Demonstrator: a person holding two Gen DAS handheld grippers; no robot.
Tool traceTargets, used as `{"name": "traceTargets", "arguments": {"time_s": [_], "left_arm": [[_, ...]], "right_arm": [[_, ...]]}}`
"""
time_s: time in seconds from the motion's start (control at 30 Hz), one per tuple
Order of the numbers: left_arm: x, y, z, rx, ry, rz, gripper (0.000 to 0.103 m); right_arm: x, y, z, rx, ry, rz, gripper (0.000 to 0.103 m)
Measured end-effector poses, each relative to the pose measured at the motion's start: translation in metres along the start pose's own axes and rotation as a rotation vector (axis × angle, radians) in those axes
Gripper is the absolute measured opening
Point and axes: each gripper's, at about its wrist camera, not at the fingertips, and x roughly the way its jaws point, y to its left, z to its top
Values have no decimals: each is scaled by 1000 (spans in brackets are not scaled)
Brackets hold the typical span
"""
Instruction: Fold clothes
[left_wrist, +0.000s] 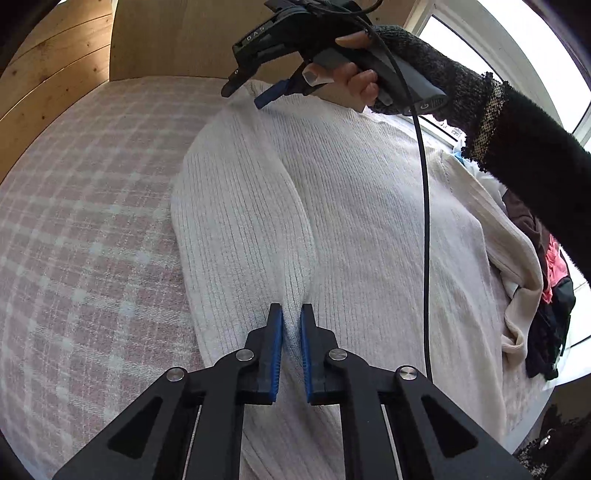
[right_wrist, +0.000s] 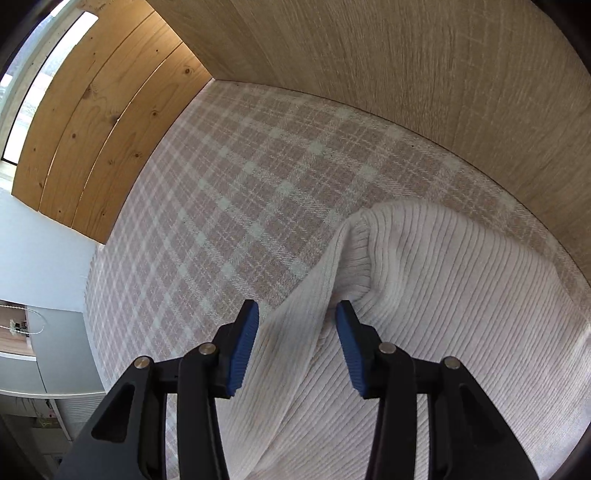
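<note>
left gripper (left_wrist: 291, 314) pinching cream sweater (left_wrist: 351, 206), right gripper (right_wrist: 297, 310) parted

A cream ribbed sweater (left_wrist: 369, 221) lies on the pink plaid bedspread (left_wrist: 92, 221).

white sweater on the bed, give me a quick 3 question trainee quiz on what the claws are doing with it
1. True or false: the left claw is closed on a fold of the white ribbed sweater.
2. The right claw is: A) open over the sweater's edge, B) holding a sock, C) out of view.
3. What does the sweater lie on?

Key: 1 true; 2 A; 3 the pink plaid blanket.
</note>
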Motion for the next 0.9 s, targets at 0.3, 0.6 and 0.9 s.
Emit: {"name": "traceTargets", "arguments": {"time_s": [0.3, 0.6, 0.9], "left_arm": [[-50, -1, 10, -14, -150, -62, 6], [-26, -58, 4, 236, -57, -66, 7], [-8, -67, -24, 268, 88, -41, 28]], "right_arm": [[-19, 2, 1, 36, -35, 53, 5], [-46, -40, -34, 66, -38, -44, 5], [-62, -24, -57, -70, -49, -276, 16]]}}
